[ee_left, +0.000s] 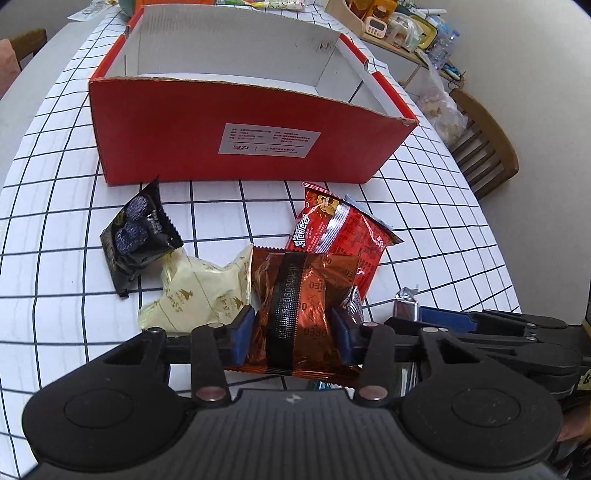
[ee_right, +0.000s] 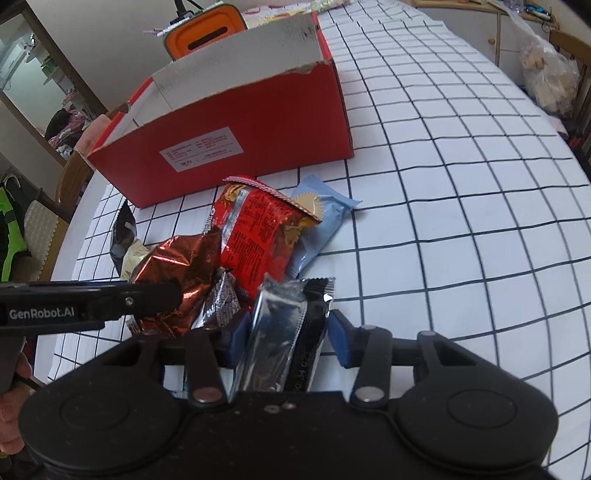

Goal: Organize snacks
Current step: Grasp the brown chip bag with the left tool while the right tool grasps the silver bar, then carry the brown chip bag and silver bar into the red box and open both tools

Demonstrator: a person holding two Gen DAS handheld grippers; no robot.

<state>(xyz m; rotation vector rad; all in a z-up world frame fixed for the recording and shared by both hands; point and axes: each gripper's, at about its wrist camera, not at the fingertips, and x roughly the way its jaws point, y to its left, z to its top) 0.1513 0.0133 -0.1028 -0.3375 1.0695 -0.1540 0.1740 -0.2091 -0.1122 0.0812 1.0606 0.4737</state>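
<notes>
An open red cardboard box [ee_left: 236, 140] stands on the checked tablecloth, also in the right wrist view [ee_right: 229, 144]. Snack packets lie in front of it. My left gripper [ee_left: 293, 336] is shut on a copper Oreo packet [ee_left: 299, 295]. Beside it lie a black packet [ee_left: 140, 232], a cream packet [ee_left: 199, 291] and a red packet [ee_left: 343, 232]. My right gripper [ee_right: 286, 336] is shut on a silver and black bar wrapper [ee_right: 284, 332]. The right wrist view also shows the copper packet [ee_right: 177, 266], the red packet [ee_right: 258, 225] and a light blue packet [ee_right: 321, 218].
The left gripper's body [ee_right: 92, 302] crosses the left of the right wrist view. A wooden chair [ee_left: 487, 147] with a plastic bag [ee_left: 439, 107] stands right of the table. A cluttered shelf [ee_left: 406, 26] is behind. An orange container [ee_right: 207, 29] stands behind the box.
</notes>
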